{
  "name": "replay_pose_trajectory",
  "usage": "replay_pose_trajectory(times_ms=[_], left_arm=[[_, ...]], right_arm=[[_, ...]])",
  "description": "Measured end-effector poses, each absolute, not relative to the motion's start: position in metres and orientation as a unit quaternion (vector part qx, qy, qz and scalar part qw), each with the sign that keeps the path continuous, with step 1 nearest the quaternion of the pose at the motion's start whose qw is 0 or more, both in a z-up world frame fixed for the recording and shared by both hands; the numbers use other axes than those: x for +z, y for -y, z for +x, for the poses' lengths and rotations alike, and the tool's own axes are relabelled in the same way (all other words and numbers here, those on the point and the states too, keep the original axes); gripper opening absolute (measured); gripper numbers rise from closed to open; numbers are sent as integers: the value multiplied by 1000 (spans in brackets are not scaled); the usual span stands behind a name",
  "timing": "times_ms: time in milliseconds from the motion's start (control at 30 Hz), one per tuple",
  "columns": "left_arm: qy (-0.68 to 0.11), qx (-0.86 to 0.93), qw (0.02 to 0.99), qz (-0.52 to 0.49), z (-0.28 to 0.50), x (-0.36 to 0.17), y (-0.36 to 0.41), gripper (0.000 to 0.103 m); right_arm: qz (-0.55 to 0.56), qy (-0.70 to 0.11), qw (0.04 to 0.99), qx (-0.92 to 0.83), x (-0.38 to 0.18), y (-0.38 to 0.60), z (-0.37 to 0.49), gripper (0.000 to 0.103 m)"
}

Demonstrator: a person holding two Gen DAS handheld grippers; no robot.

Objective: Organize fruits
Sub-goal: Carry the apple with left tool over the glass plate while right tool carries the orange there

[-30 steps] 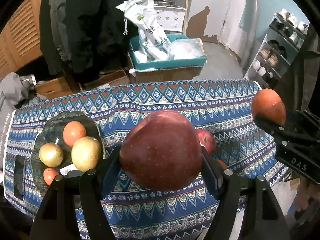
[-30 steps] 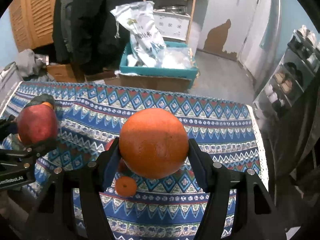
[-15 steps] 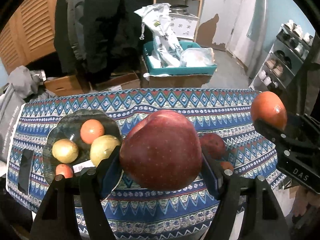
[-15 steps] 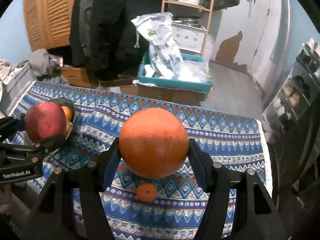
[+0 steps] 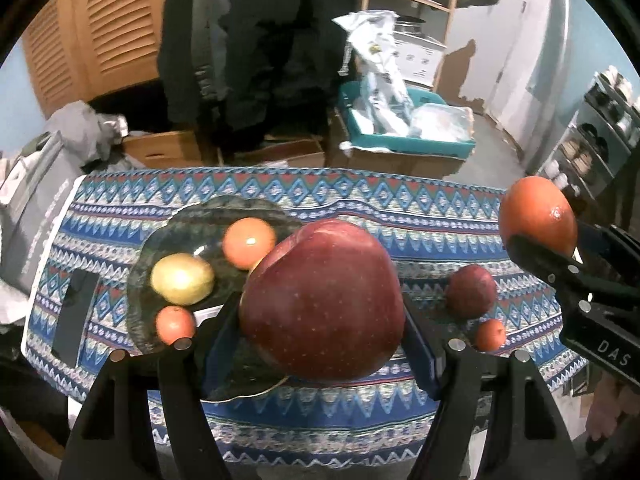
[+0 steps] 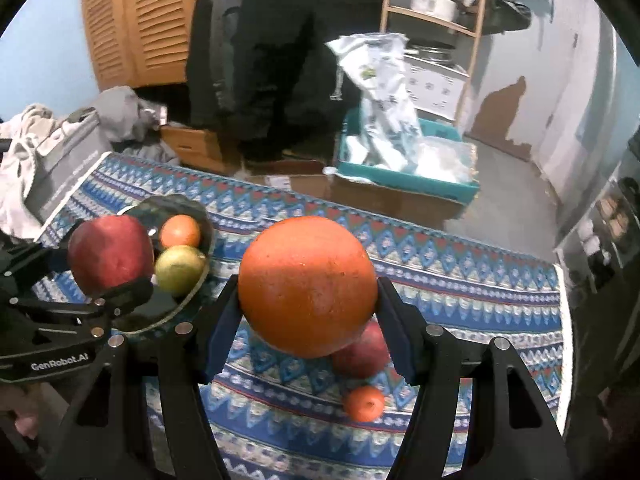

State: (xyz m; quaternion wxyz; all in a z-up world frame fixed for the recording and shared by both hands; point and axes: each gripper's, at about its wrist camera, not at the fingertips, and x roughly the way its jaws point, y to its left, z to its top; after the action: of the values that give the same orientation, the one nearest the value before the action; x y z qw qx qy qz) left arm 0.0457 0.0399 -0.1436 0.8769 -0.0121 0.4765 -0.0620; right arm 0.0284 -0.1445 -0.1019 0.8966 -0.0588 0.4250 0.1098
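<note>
left gripper (image 5: 322,312): we see it clamped on the red apple (image 5: 322,300), held above the dark plate's (image 5: 160,240) near edge | right gripper (image 6: 307,292): clamped on the large orange (image 6: 307,286), above a small apple (image 6: 362,354) and mandarin (image 6: 364,402) lying on the patterned cloth (image 6: 460,292)

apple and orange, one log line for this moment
left tool: shut on apple | right tool: shut on orange | plate: four fruits
</note>
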Motion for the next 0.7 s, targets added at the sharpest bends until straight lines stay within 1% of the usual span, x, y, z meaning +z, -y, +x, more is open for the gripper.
replay_pose_trajectory(times_ms=[267,433,700], left_arm=[[-479,-30,877,-31,47,-148,-81,75],[-481,-10,876,-38,45,-152,-106,75],[-507,11,861,-43,46,-179,-136,75]], right_arm=[[-71,-430,889,144,-105,101,39,65],[-60,-438,881,171,-108,78,47,65],[-45,-465,857,218,-128,37,58,65]])
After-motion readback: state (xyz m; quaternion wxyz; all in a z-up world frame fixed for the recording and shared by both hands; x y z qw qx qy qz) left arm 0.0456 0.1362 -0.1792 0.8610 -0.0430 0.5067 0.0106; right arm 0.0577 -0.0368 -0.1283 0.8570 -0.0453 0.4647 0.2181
